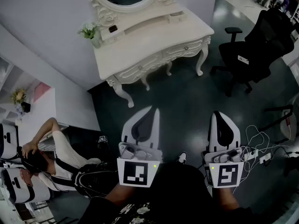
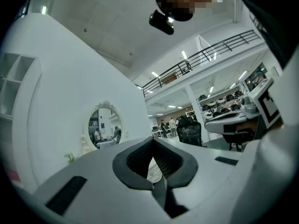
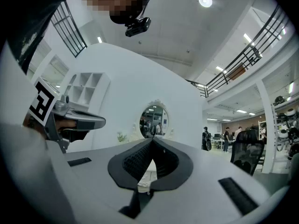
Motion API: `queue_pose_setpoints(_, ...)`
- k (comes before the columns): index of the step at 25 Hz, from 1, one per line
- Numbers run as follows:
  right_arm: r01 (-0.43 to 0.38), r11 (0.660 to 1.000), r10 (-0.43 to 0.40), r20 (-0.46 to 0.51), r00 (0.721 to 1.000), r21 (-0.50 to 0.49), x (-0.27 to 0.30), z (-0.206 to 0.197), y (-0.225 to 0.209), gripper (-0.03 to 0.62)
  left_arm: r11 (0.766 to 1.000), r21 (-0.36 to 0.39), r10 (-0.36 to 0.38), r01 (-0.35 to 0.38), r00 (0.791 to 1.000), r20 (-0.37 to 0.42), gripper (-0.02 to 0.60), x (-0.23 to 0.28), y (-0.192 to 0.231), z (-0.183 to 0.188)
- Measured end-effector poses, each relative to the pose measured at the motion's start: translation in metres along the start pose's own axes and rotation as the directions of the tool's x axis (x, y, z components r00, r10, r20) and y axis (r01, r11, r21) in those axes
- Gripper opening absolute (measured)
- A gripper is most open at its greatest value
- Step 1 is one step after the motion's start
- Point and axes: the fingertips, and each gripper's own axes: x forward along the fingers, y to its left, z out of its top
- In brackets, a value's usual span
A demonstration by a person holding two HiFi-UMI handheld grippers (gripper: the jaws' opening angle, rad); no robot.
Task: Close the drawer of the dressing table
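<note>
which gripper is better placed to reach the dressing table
Left, narrowly: the left gripper sits nearer the dressing table's front; the right gripper is out by its right end. Both are shut, short of it.

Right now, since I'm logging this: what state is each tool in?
Left tool: closed, holding nothing.
Right tool: closed, holding nothing.

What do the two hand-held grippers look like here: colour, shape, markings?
The left gripper and right gripper have white, tapered shells with black ribbed pads lining a leaf-shaped opening. Each carries a cube with black-and-white square markers at its rear, with a small green light.
</note>
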Motion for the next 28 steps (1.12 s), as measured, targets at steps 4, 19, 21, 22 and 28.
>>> queue_pose_setpoints(4,-0.009,1.0,0.009,-0.007,1.0,0.019,-0.002,-0.002,-0.002,-0.003,1.0,0.001,0.008,-0.008,1.0,-0.001,0.002,-0.001,-0.005,-0.001)
queue_pose_setpoints(19,-0.057,0.998,0.058,-0.069,0.996,0.018,-0.023,-0.031,-0.031,-0.002,1.0,-0.016,0.011,-0.012,1.0,-0.028,0.002,0.007,-0.039,-0.004)
queue_pose_setpoints(21,-0.054,0.998,0.056,-0.085,0.995,0.015,-0.029,-0.036,-0.039,-0.002,1.0,-0.01,0.006,-0.006,1.0,-0.022,0.002,0.007,-0.047,-0.003)
queue_pose_setpoints(22,-0.053,0.998,0.054,-0.094,0.994,0.019,-0.031,-0.038,-0.043,-0.002,1.0,-0.008,0.009,-0.009,1.0,-0.025,0.002,0.007,-0.05,-0.004)
queue_pose_setpoints(28,-0.07,0.995,0.075,-0.065,0.995,0.068,-0.037,-0.038,-0.054,-0.002,0.999,-0.01,0.043,-0.044,0.998,-0.042,0.002,0.006,-0.056,-0.008)
